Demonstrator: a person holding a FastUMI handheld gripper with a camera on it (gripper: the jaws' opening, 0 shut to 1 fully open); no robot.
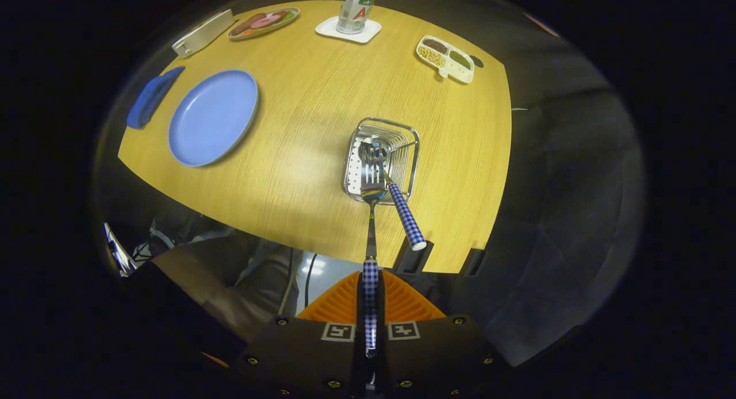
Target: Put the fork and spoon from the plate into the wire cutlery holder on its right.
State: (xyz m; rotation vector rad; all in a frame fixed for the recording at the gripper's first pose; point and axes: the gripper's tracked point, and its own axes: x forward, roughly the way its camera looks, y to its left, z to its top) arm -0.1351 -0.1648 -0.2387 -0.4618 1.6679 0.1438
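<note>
Hand-held gripper (370,307): fingers closed on the checked handle of a spoon (371,215), held above the table's (310,129) near edge.
Spoon: thin metal stem, blue-and-white checked handle, bowl hanging over the near rim of the holder (382,157).
Fork (397,200): tines down in the holder, same checked handle leaning out over the near rim, toward the fingers.
Holder: silvery wire basket on the wooden table, right of the plate (213,117).
Plate: round, blue, bare.
</note>
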